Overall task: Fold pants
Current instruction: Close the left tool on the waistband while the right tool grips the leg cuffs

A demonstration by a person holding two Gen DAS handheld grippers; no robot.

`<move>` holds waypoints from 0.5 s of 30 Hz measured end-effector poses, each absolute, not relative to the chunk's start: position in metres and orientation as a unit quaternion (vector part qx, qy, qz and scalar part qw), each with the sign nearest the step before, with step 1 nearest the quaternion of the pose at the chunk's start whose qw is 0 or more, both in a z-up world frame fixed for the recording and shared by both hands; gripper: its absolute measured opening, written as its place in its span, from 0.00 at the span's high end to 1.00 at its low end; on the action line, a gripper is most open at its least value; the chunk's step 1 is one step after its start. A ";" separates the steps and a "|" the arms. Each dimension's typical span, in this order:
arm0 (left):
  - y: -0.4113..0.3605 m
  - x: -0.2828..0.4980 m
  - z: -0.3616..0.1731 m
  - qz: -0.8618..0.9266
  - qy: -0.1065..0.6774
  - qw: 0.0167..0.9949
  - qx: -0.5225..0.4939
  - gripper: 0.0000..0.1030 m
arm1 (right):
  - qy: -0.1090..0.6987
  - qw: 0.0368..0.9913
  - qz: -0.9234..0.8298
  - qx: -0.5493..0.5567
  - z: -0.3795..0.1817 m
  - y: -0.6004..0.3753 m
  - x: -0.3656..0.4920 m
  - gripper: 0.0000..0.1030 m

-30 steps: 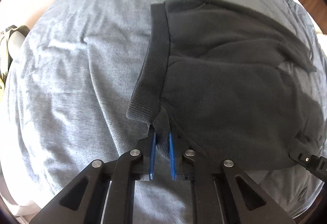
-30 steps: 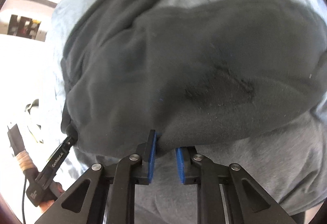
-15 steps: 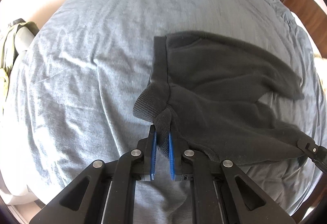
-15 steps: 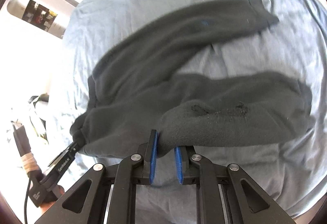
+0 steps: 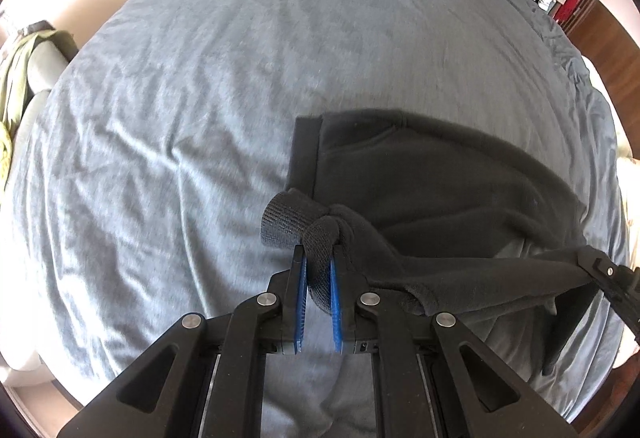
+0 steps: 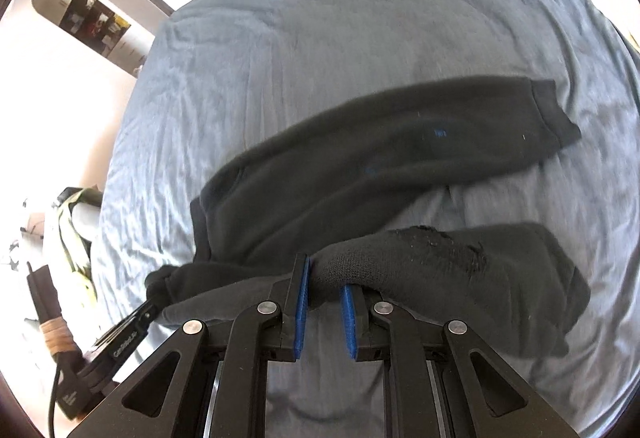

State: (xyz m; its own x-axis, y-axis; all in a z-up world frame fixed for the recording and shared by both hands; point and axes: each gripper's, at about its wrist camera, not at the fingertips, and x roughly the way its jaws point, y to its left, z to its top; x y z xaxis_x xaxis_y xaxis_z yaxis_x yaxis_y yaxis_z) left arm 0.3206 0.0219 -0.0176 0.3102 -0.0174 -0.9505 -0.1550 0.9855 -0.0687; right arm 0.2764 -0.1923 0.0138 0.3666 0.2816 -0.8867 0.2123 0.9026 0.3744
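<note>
Left wrist view: black pants (image 5: 440, 190) lie on the grey bed (image 5: 200, 98), ribbed waistband bunched where the left gripper (image 5: 318, 274) pinches it. Right wrist view: the right gripper (image 6: 324, 290) pinches a lifted leg with a frayed patch; the other leg stretches flat, cuff far right

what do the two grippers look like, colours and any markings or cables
Both the left gripper and right gripper have matte black angular linkage arms with silver round pivot bolts and ribbed blue pads. From the right view, the left gripper shows small white lettering and a black cable.
</note>
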 end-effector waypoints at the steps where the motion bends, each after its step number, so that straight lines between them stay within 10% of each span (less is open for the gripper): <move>1: 0.020 0.327 -0.018 0.041 0.585 0.806 -0.073 0.89 | 0.560 0.798 0.021 0.222 0.012 -0.194 0.283 0.84; 15: 0.017 0.413 -0.056 0.036 0.605 0.789 -0.096 0.88 | 0.566 0.797 0.009 0.210 -0.032 -0.205 0.383 0.85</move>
State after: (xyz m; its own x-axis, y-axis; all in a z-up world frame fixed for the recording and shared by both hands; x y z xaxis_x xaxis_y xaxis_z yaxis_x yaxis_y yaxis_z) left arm 0.4126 0.0168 -0.0557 0.2649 -0.0596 -0.9624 -0.1719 0.9792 -0.1079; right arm 0.3835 -0.2055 -0.0315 0.3596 0.2512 -0.8987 0.2239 0.9117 0.3444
